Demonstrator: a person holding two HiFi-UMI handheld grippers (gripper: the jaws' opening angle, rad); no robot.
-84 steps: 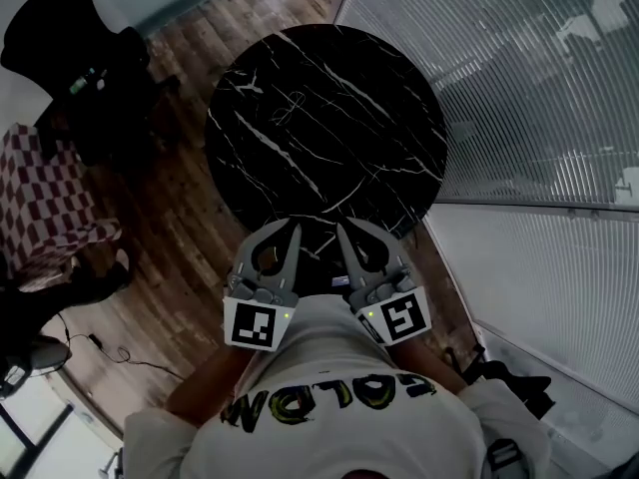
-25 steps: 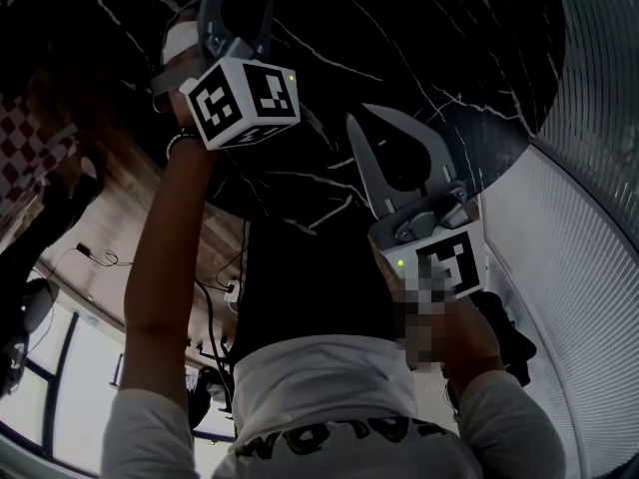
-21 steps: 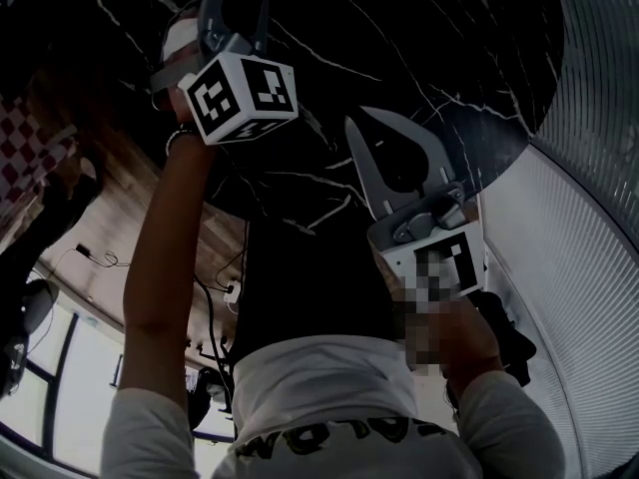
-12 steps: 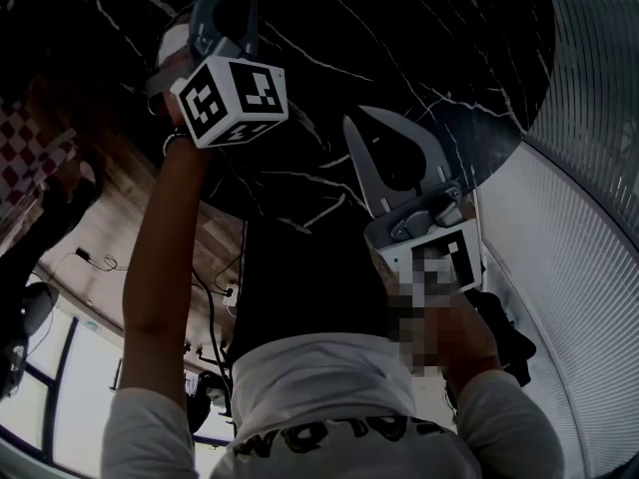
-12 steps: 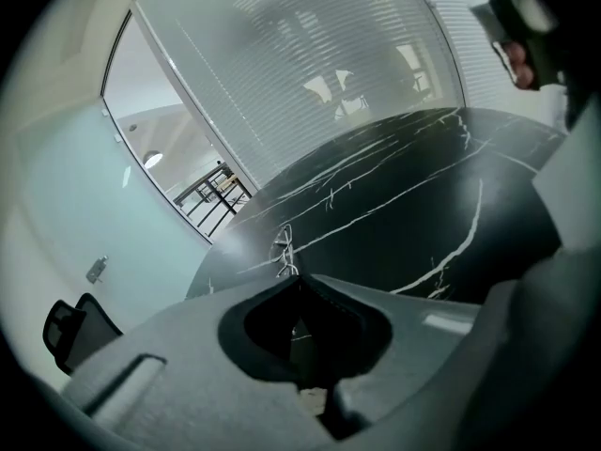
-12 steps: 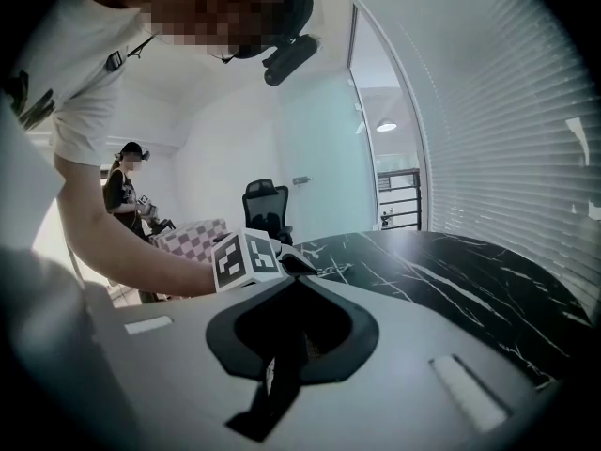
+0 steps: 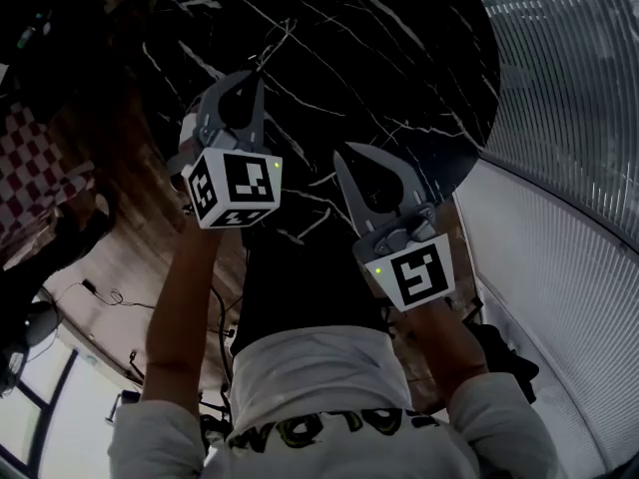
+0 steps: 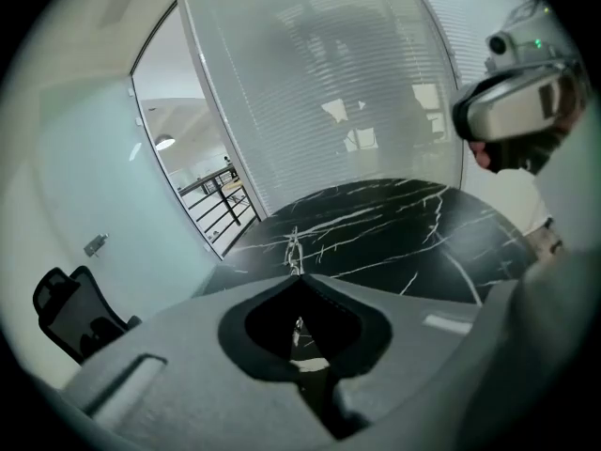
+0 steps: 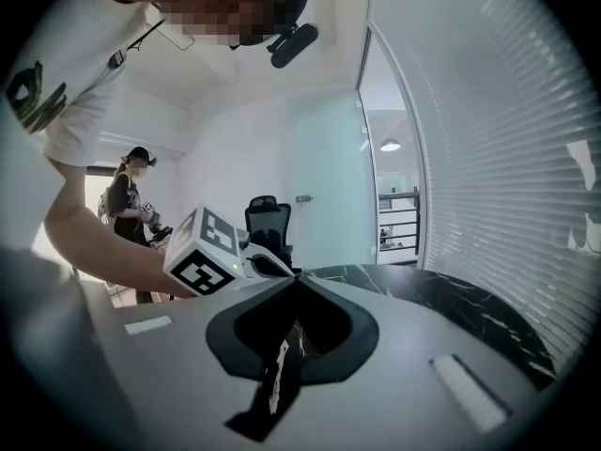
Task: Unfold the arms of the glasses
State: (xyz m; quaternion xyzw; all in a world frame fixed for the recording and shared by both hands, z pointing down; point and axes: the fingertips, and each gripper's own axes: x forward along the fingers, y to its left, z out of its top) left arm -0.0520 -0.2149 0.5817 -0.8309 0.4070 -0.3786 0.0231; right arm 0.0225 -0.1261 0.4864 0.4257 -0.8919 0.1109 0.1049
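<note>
left gripper (image 7: 255, 76): lowered, nearer right gripper (image 7: 339, 158) | glasses (image 8: 294, 249): now just ahead

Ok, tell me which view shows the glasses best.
The left gripper view: the glasses lie on the table straight ahead, pale against the dark top. The head view shows them only as faint thin lines. The right gripper view does not show them.

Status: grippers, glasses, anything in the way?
Left gripper shut, empty, aimed at glasses. Right gripper shut, empty, set further back. Glasses on black table, untouched. Nothing in between.
</note>
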